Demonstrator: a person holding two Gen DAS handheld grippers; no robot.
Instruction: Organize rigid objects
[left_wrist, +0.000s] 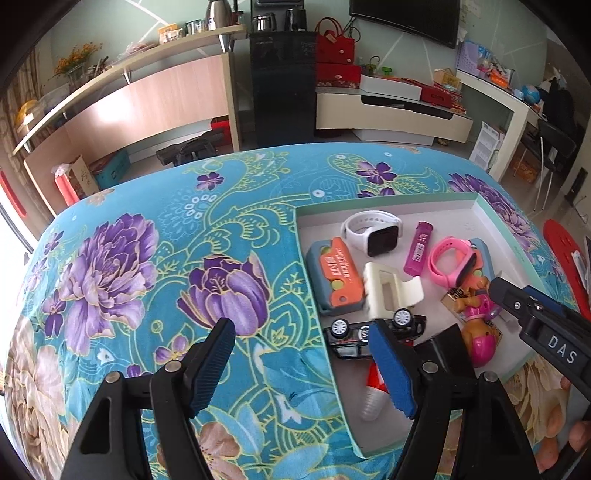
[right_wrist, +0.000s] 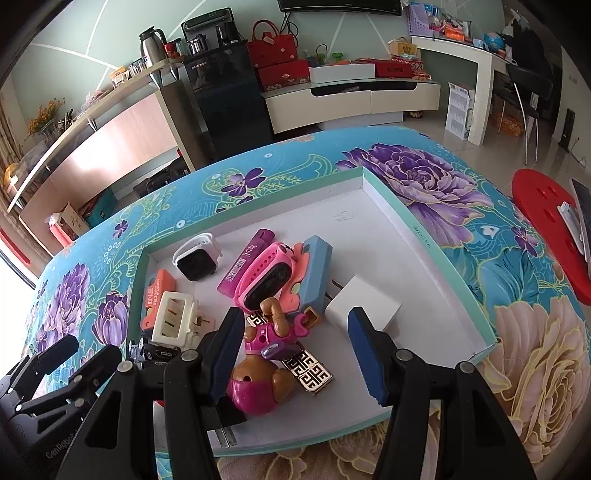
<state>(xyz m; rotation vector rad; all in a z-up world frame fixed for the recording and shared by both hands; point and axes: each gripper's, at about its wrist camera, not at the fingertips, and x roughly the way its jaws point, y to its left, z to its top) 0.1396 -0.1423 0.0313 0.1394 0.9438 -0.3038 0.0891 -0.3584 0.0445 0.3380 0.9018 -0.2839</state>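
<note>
A shallow white tray (left_wrist: 391, 205) (right_wrist: 417, 236) with a teal rim lies on the flowered cloth and holds several small items. Among them are a white smartwatch (left_wrist: 373, 230) (right_wrist: 195, 258), a pink watch (left_wrist: 448, 258) (right_wrist: 266, 277), a magenta lighter (left_wrist: 417, 254), a cream plug adapter (left_wrist: 384, 295) (right_wrist: 173, 321), a black toy car (left_wrist: 354, 338), a pink dog figure (left_wrist: 480, 332) (right_wrist: 258, 373) and a white charger (right_wrist: 364, 304). My left gripper (left_wrist: 303, 362) is open over the tray's left rim, with nothing between its fingers. My right gripper (right_wrist: 299, 356) is open above the dog figure without touching it.
An orange-and-blue case (left_wrist: 332, 282) lies by the tray's left wall, and a gold patterned lighter (right_wrist: 310, 373) sits under the dog figure. A red stool (right_wrist: 546, 229) stands to the right of the table. Shelves and cabinets line the far wall.
</note>
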